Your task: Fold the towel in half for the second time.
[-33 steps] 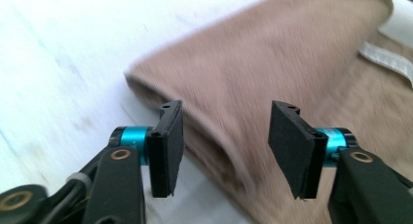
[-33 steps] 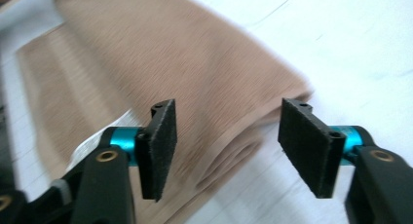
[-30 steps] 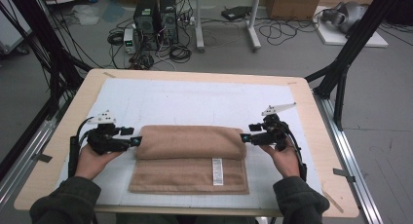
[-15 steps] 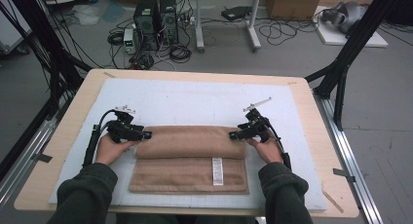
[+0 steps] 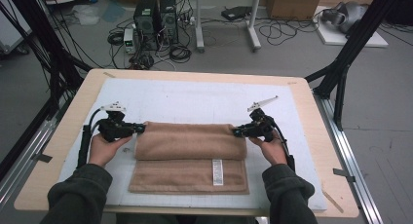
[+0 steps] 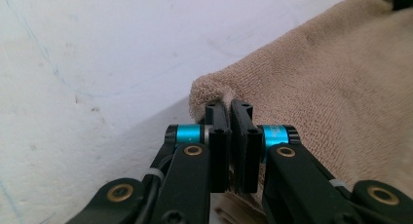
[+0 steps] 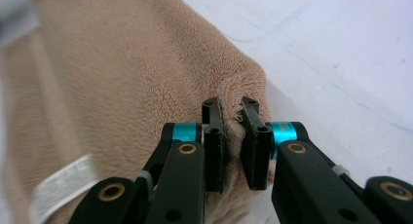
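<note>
The towel's (image 5: pixel 190 156) white label (image 5: pixel 217 172) print is too small to read.

No readable text anywhere. White label (image 5: pixel 217 171) sewn on tan towel (image 5: pixel 190 158) carries dark print, too small to make out (right gripper view shows same label (image 7: pixel 61 187) blurred, blank-looking). No brands, numbers, signs legible.

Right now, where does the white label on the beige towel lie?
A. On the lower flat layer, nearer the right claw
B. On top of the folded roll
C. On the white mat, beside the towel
A: in the high view the white label sits on the flat lower layer of the beige towel, on the side of the right claw.
</note>
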`<action>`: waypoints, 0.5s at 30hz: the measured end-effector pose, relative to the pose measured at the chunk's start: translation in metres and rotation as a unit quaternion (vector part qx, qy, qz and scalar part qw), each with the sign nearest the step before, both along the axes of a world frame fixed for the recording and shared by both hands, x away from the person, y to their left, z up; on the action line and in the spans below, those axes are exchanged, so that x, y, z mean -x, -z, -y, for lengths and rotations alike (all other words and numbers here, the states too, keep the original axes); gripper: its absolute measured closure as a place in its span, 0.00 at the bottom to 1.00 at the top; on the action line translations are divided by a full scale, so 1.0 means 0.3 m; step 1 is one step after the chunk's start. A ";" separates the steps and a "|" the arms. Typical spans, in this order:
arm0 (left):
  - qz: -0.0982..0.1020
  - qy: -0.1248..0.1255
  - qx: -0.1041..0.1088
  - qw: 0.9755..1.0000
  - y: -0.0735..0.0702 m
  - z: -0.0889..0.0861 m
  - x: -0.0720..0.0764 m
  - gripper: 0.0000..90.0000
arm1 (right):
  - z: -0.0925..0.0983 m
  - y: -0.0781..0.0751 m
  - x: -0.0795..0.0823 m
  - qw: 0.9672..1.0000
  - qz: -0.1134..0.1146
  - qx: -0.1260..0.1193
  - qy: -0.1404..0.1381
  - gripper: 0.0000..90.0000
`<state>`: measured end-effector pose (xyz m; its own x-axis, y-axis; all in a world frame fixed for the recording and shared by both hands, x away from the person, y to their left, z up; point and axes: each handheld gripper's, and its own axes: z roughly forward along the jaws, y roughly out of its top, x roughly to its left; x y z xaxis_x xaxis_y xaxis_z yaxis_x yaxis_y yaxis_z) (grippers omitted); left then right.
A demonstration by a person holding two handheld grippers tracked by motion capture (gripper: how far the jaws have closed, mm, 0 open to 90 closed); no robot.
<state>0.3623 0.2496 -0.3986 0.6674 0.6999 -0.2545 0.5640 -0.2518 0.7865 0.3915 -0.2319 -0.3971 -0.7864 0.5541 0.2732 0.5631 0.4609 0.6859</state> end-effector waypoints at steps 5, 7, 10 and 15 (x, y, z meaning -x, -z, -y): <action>0.036 0.030 0.013 0.999 -0.065 -0.022 0.134 0.96 | 0.009 -0.087 0.127 0.999 0.040 -0.012 -0.029 0.90; 0.048 0.048 0.019 0.998 -0.074 -0.033 0.211 0.96 | 0.014 -0.110 0.196 0.997 0.054 -0.027 -0.049 0.90; 0.055 0.088 0.039 0.994 -0.064 -0.057 0.342 0.92 | 0.027 -0.122 0.314 0.994 0.065 -0.039 -0.085 0.79; 0.034 0.092 0.057 0.994 -0.031 -0.098 0.424 0.71 | 0.076 -0.129 0.408 0.991 0.078 -0.066 -0.090 0.71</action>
